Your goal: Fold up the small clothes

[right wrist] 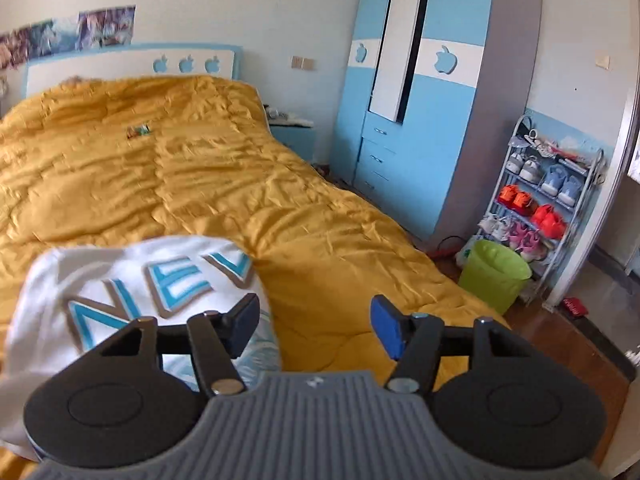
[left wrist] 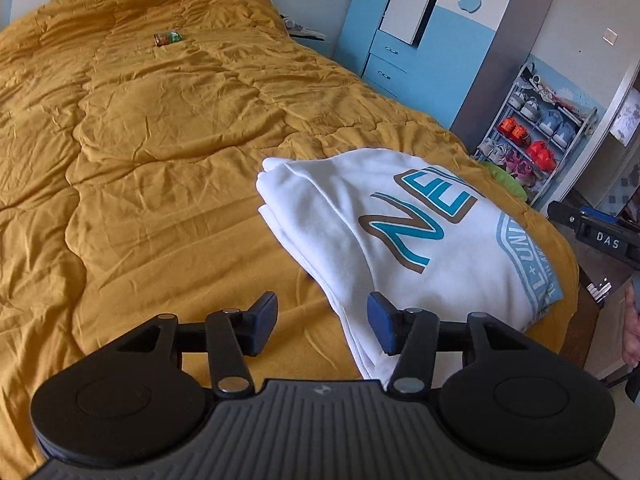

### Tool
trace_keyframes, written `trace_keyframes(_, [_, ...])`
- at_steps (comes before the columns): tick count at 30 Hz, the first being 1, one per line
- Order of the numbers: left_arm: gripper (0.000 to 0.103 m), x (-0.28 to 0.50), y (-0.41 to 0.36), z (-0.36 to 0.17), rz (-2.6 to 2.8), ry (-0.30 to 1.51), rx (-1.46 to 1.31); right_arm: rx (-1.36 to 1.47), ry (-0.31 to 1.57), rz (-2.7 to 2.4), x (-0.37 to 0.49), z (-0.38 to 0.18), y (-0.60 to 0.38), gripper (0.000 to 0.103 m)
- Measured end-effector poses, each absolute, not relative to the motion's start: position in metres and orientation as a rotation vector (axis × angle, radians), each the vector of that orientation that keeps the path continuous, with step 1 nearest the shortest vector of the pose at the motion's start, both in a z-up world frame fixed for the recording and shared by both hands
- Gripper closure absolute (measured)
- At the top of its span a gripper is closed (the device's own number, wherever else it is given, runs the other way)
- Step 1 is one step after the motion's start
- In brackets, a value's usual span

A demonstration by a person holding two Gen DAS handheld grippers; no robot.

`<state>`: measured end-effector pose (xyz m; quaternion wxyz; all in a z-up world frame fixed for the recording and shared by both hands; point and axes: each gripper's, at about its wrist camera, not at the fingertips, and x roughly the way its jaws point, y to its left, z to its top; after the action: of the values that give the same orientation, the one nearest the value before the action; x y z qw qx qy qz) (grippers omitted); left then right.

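**Folded shirt near the bed's edge, both claws spread above it**

The left claw (left wrist: 322, 322) is spread wide and grips nothing; its right finger sits over the near edge of the folded white shirt (left wrist: 400, 236), though contact cannot be judged. The shirt lies ahead and to the right of this claw, on the yellow quilt (left wrist: 160, 140), close to the bed's right edge. To the claw's left and far ahead the quilt runs open, bare except for a small wrapper (left wrist: 168, 37) far ahead.

The right claw (right wrist: 314, 326) is also spread and grips nothing. The shirt sits ahead-left of it, partly hidden behind its left finger and blurred. To its right the quilt drops off toward a green bin (right wrist: 494, 274), a shoe rack (right wrist: 540, 200) and a blue wardrobe (right wrist: 416, 120). The shirt's print is cut off, reading only "NEV".
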<state>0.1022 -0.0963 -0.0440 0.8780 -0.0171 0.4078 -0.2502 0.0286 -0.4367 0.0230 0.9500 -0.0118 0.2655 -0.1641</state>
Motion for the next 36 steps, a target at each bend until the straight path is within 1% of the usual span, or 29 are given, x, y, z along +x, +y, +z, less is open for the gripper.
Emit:
trace_keyframes(2, [0.033, 0.090, -0.097, -0.033, -0.502, 0.842, -0.024, 0.100, 0.540, -0.250, 0.014, 0.032, -0.429, 0.040])
trace_keyframes(3, [0.030, 0.085, -0.098, -0.029, -0.502, 0.841, -0.022, 0.133, 0.556, -0.219, 0.007, 0.034, -0.421, 0.040])
trace_keyframes(4, [0.024, 0.080, -0.098, -0.027, -0.501, 0.851, -0.017, 0.137, 0.577, -0.203, 0.000, 0.036, -0.409, 0.040])
trace_keyframes(6, [0.024, 0.073, -0.101, -0.024, -0.492, 0.886, -0.015, 0.110, 0.616, -0.199, -0.013, 0.034, -0.383, 0.040])
trace_keyframes(9, [0.024, 0.058, -0.104, -0.025, -0.510, 0.881, -0.006, 0.093, 0.706, -0.169, -0.028, 0.023, -0.350, 0.039])
trace_keyframes(11, [0.019, 0.045, -0.107, -0.028, -0.533, 0.871, 0.020, 0.076, 0.785, -0.158, -0.038, 0.011, -0.327, 0.039])
trace_keyframes(13, [0.019, 0.035, -0.109, -0.031, -0.548, 0.857, 0.026, 0.078, 0.833, -0.155, -0.045, 0.002, -0.315, 0.039])
trace_keyframes(17, [0.019, 0.020, -0.115, -0.039, -0.550, 0.858, 0.027, 0.187, 0.893, -0.150, -0.056, -0.010, -0.308, 0.039])
trace_keyframes(21, [0.016, 0.013, -0.119, -0.041, -0.572, 0.853, 0.019, 0.158, 0.904, -0.181, -0.059, -0.014, -0.302, 0.039])
trace_keyframes(36, [0.016, 0.009, -0.117, -0.046, -0.569, 0.887, -0.023, 0.148, 0.915, -0.186, -0.058, -0.013, -0.303, 0.039])
